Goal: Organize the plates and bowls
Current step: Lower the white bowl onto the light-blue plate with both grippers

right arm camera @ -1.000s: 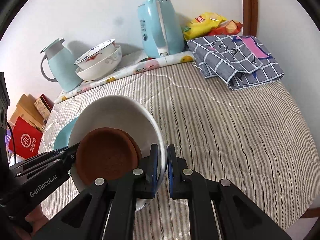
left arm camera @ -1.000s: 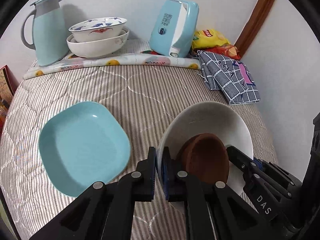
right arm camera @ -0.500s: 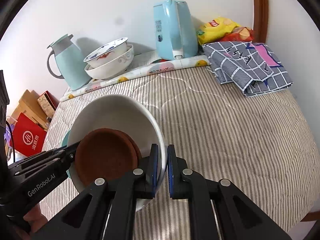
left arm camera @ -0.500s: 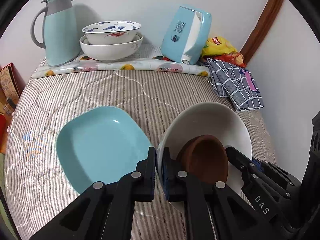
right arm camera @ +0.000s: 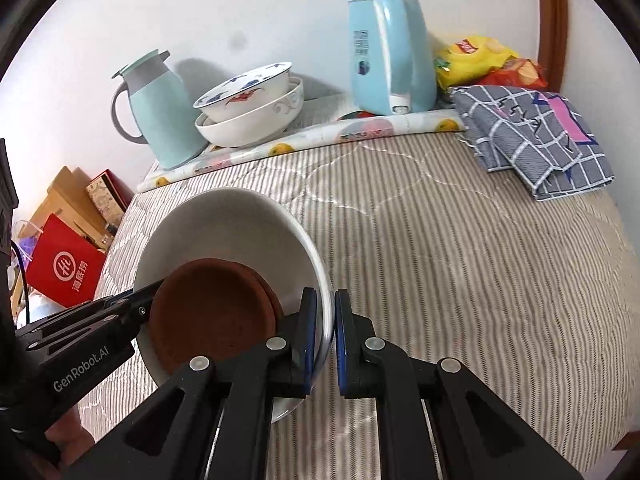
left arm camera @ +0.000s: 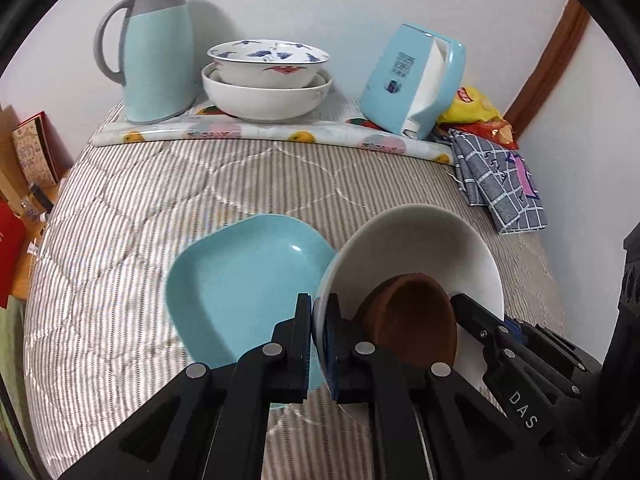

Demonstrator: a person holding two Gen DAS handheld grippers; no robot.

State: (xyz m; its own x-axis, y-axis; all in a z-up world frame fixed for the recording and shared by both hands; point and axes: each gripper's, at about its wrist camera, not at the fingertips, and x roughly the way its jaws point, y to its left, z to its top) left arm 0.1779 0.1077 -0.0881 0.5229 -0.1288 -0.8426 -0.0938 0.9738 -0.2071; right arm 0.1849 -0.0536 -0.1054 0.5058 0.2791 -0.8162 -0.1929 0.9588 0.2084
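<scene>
White bowl (left arm camera: 420, 248) with brown dish (left arm camera: 412, 316) inside is pinched at opposite rims by left tongs (left arm camera: 318, 344) and right tongs (right arm camera: 326, 336). Teal plate (left arm camera: 248, 284), formerly at 9 o'clock, is now overlapped by bowl's rim; stacking on it is judged imminent.

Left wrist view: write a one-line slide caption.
Both hand-held grippers, left and right, clamp a white bowl holding a brown dish beside a teal plate.
</scene>
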